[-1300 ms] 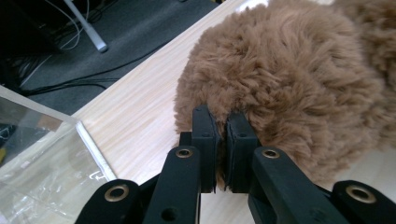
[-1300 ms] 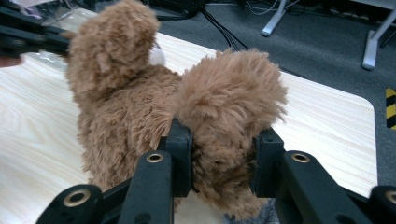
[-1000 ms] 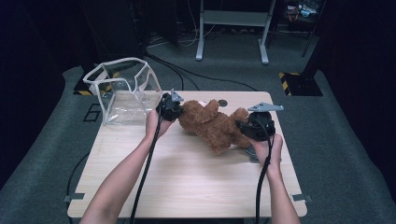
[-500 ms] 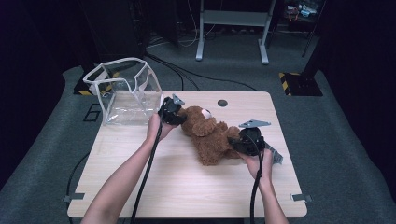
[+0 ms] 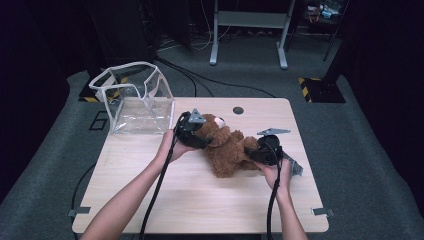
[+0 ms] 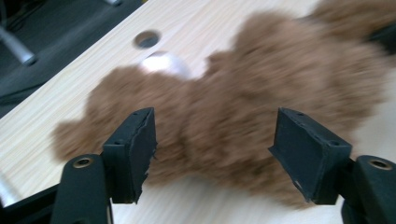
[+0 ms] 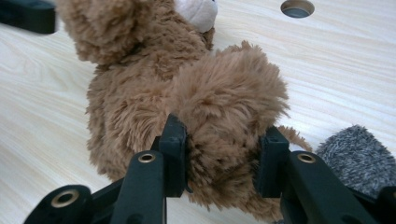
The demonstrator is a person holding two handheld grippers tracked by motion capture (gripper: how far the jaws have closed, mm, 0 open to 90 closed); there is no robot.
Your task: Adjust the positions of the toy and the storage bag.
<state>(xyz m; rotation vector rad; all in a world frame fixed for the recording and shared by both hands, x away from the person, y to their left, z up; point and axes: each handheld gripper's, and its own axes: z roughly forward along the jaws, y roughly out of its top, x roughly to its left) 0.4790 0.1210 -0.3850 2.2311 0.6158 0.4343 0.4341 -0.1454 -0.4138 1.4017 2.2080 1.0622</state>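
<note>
A brown teddy bear lies on the light wooden table, its pale muzzle toward the far edge. My right gripper holds it from the right. In the right gripper view the jaws are pressed into one furry limb of the bear. My left gripper is at the bear's head end. In the left gripper view its jaws stand wide apart just over the blurred bear, gripping nothing.
A clear plastic bag with white trim stands open at the table's far left corner. A round cable hole sits near the far edge. A grey fuzzy thing lies by my right hand. Dark floor surrounds the table.
My right gripper has pulled the bear left and toward the near edge. The left gripper shifted slightly nearer, staying at the bear's head.
</note>
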